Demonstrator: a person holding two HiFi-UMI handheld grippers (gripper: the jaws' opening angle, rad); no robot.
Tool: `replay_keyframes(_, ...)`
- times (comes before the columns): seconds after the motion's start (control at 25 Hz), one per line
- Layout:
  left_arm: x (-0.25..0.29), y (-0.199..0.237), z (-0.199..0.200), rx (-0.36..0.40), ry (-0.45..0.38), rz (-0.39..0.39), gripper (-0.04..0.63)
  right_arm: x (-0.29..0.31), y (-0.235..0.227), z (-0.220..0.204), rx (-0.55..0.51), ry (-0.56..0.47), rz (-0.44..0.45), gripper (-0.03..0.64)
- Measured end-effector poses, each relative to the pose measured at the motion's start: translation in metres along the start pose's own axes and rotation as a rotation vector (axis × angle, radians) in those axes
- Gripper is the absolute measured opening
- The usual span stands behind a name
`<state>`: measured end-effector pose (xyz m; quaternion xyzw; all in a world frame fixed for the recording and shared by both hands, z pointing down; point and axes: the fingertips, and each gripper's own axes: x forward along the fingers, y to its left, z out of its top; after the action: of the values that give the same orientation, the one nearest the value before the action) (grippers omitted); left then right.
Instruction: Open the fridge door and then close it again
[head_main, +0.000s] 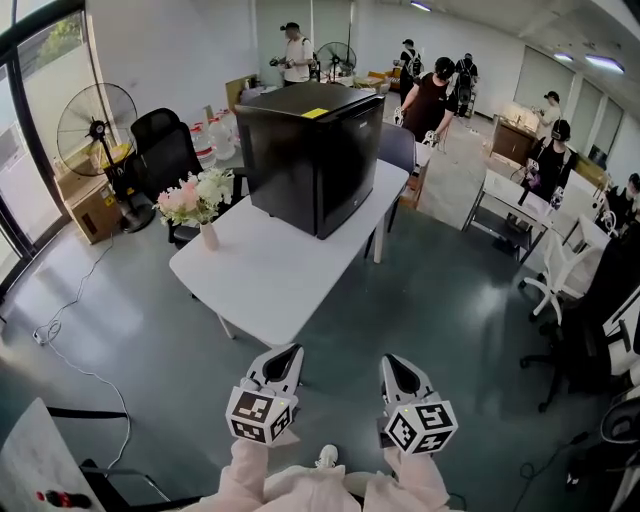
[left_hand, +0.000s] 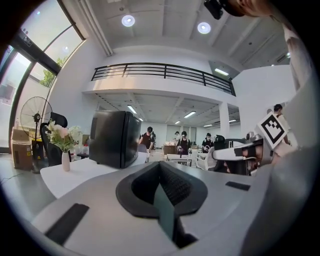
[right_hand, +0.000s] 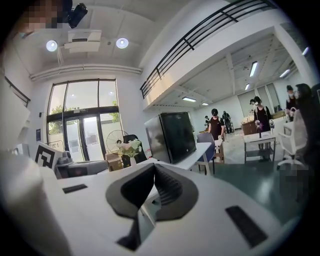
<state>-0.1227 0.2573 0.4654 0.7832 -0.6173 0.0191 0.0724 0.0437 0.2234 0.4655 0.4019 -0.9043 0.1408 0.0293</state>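
A black mini fridge (head_main: 310, 150) stands on a white table (head_main: 270, 275) ahead of me, its door closed. It also shows in the left gripper view (left_hand: 114, 138) and in the right gripper view (right_hand: 175, 136), still well away from both grippers. My left gripper (head_main: 291, 351) and right gripper (head_main: 389, 361) hang side by side over the grey floor, short of the table's near corner. Each points towards the table. Both are shut with nothing between the jaws (left_hand: 160, 165) (right_hand: 154, 167).
A vase of flowers (head_main: 197, 200) sits on the table's left side. Behind it are a black office chair (head_main: 165, 155) and a standing fan (head_main: 95, 125). White desks and chairs (head_main: 555, 270) fill the right. Several people stand at the back. A cable (head_main: 70, 350) lies on the floor, left.
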Motion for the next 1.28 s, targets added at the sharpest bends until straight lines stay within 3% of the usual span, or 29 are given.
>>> replay_keyframes(0.6, 0.070, 0.005, -0.011, -0.007, 0.022, 0.024, 0.011, 0.041, -0.057, -0.005, 0.035, 0.047, 0.021, 0.011)
replay_keyframes(1.28, 0.098, 0.008, -0.017, -0.006, 0.046, -0.008, 0.011, 0.057, -0.071, -0.011, 0.043, 0.067, 0.001, 0.011)
